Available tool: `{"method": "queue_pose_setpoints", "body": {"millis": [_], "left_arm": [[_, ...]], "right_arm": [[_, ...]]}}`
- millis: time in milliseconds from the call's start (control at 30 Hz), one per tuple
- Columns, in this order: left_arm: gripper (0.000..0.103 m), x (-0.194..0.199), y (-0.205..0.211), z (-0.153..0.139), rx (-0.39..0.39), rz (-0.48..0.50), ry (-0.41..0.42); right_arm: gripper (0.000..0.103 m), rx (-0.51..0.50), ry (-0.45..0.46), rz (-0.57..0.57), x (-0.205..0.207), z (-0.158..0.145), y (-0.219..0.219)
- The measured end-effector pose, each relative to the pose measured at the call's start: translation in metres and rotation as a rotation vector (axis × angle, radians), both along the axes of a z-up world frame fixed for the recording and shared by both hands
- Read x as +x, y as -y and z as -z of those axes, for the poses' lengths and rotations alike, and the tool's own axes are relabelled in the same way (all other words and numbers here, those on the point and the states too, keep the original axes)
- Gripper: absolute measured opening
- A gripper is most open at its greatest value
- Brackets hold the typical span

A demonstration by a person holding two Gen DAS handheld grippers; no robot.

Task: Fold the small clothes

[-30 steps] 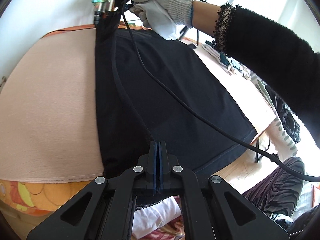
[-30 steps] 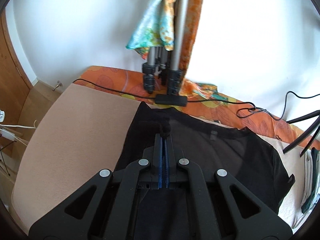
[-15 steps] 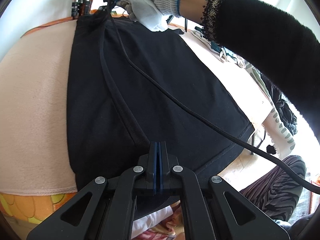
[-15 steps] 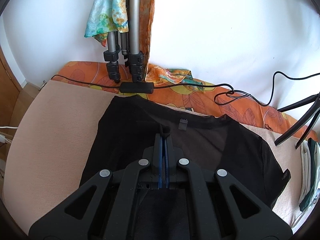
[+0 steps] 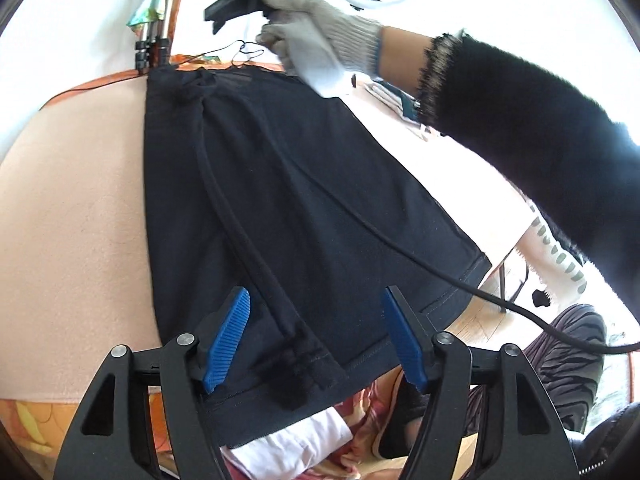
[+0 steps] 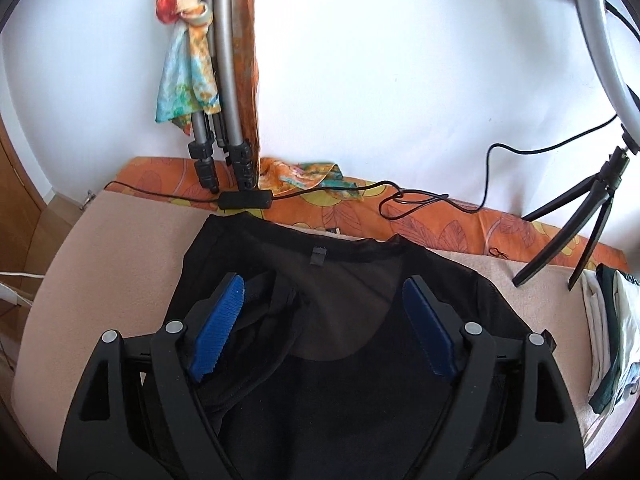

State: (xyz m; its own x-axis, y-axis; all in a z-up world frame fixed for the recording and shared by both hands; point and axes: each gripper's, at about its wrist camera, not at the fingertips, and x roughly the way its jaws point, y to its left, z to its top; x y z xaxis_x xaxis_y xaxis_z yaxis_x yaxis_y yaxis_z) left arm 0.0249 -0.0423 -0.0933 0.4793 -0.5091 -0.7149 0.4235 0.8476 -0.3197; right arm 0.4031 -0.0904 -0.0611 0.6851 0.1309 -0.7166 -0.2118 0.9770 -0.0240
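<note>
With the black top (image 5: 288, 208) lying flat on the beige mat (image 5: 76, 200), one side folded in, both grippers, left (image 5: 316, 340) and right (image 6: 320, 328), are hovering wide open, empty; next, gripping the unfolded side.

The black top (image 6: 344, 364) is matt cloth, sheer mesh near its collar. It lies on a soft, felt-like beige cover (image 5: 72, 208). Each claw (image 5: 316, 338) is matt black plastic with ribbed blue pads (image 6: 218, 338). Tripod legs (image 6: 224, 52) are brushed metal.
</note>
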Motion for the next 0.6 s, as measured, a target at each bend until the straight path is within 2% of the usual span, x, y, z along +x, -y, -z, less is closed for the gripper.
{"method": "queue_pose_setpoints", "body": {"millis": [67,233,333,500,600], "left_arm": [[0.068,-0.005,-0.009,-0.003,0.013,-0.007,0.016],[0.068,-0.018,-0.030,-0.009,-0.015,-0.050,0.050],[0.068,-0.026,-0.041,-0.013,-0.007,-0.089,0.097],[0.068,-0.031,-0.032,-0.021,0.052,-0.085,0.187],[0.068,-0.033,-0.019,-0.024,0.046,-0.056,0.203]], "right_arm": [[0.084,0.015,0.017,0.010,-0.011,-0.012,0.012],[0.084,0.063,0.050,0.019,-0.048,-0.038,0.045],[0.084,0.070,0.069,0.029,-0.072,-0.047,0.064],[0.084,0.097,0.084,0.045,-0.113,-0.059,0.104],[0.084,0.107,0.096,0.061,-0.135,-0.064,0.130]]}}
